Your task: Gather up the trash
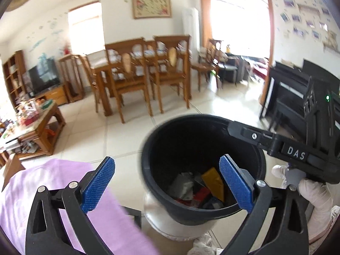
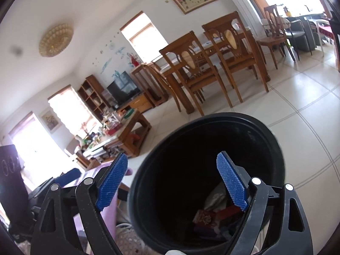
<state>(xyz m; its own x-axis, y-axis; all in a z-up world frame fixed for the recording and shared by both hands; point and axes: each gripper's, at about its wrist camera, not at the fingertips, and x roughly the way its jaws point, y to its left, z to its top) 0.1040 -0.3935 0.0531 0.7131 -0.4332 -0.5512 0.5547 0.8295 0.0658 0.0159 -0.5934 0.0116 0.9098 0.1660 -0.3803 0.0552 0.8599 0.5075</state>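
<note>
A black trash bin (image 1: 148, 148) stands close in front, raised off the floor on a white stand (image 1: 170, 227). Inside lie several pieces of trash (image 1: 212, 182): a yellow wrapper, grey paper, red scraps. My left gripper (image 1: 167, 184) is open and empty, its blue pads astride the bin's near rim. The right gripper's body (image 1: 293, 148) reaches over the bin's far right rim. In the right wrist view the bin (image 2: 265, 131) fills the lower middle with trash (image 2: 212, 214) at the bottom. My right gripper (image 2: 172, 182) is open and empty above its mouth.
A pink cloth (image 1: 53, 191) covers a surface at lower left. A cluttered low wooden table (image 1: 40, 127) stands left. A dining table with wooden chairs (image 1: 140, 74) stands behind the bin. A black piano (image 1: 282, 97) is at the right. The floor is pale tile (image 1: 223, 106).
</note>
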